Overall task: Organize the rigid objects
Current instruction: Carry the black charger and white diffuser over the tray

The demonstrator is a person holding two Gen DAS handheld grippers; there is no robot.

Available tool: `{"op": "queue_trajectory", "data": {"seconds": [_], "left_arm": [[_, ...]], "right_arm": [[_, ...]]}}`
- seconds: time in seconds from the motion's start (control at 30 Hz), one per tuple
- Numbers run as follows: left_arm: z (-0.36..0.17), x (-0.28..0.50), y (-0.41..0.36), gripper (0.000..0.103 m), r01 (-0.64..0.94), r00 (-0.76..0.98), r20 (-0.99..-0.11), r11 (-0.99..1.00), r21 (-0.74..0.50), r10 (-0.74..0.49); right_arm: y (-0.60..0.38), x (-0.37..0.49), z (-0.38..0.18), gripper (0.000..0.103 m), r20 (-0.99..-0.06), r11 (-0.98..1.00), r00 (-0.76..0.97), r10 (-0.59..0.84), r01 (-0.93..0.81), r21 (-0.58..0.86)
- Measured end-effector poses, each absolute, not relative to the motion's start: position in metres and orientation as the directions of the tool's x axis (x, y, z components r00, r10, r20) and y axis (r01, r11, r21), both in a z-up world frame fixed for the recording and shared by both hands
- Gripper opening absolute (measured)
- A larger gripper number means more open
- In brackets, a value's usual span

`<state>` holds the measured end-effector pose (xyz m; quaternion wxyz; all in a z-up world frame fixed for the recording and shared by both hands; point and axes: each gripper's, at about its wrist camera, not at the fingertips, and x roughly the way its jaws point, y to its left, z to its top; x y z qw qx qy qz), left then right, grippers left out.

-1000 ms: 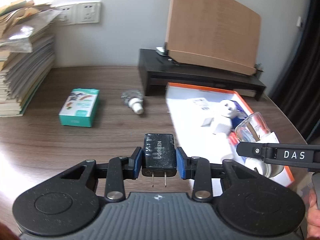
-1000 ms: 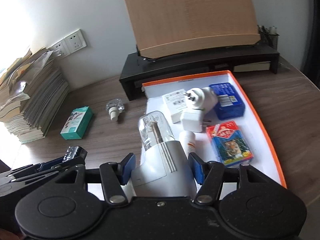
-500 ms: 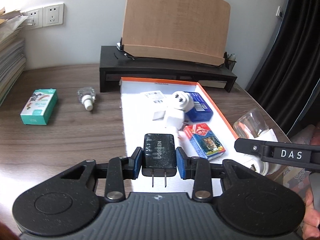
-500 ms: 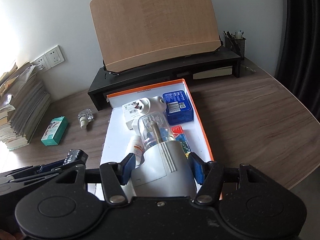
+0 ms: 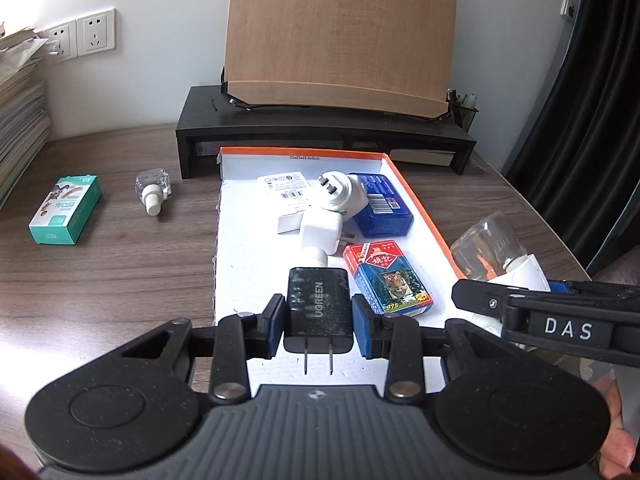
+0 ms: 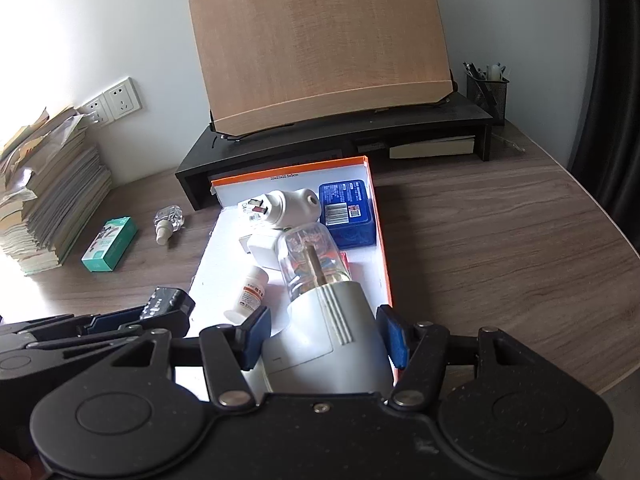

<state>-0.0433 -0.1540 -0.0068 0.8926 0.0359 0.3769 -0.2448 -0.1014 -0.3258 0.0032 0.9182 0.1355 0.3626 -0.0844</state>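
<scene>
Two loads in hand, both hanging over the near end of the white tray (image 5: 256, 276). I'm clamping the left gripper (image 5: 318, 322) on a black charger (image 5: 318, 304), pads on its flat sides, prongs pointing back at the camera. Stiff, compact, light by the look of it; flat faces are giving a solid hold, no reason to regrip.

I'm holding the right gripper (image 6: 326, 338) around a grey plug-in diffuser (image 6: 324, 332), pads on the grey body, clear bottle (image 6: 310, 258) sticking forward. The bottle looks fragile and slick, so I'm keeping the grip on the body and would set it down softly.

Sitting in the tray beyond them: a small pill bottle (image 6: 250, 292), a tiger-print card box (image 5: 386, 278), a white adapter (image 5: 338, 210), a blue tin (image 5: 382, 204) at the far end. Free floor is mostly the near left part, so that's where I'd be aiming.

Off the tray, to its left on the desk (image 5: 120, 272), are a green box (image 5: 64, 214) and a small clear bottle (image 5: 154, 188), both rigid, easy side grabs, not yet sorted.
</scene>
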Motion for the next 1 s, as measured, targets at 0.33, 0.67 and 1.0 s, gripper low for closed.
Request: {"op": "queue_trajectory", "data": {"seconds": [0.33, 0.67, 1.0], "left_arm": [[-0.0081, -0.0475, -0.1586, 0.036, 0.426, 0.609, -0.698, 0.898, -0.113, -0.377], [-0.0106, -0.0507, -0.1599, 0.036, 0.409, 0.612, -0.702, 0.906, -0.112, -0.364], [-0.0128, -0.0488, -0.1588, 0.036, 0.401, 0.615, -0.704, 0.910, -0.110, -0.356]], "right_arm": [[-0.3313, -0.1015, 0.0005, 0.071, -0.690, 0.957, 0.723, -0.030, 0.220, 0.189], [-0.3328, -0.1036, -0.0017, 0.071, -0.695, 0.960, 0.719, -0.024, 0.211, 0.184], [-0.3309, -0.1001, -0.0025, 0.071, -0.696, 0.962, 0.717, -0.022, 0.205, 0.181]]}}
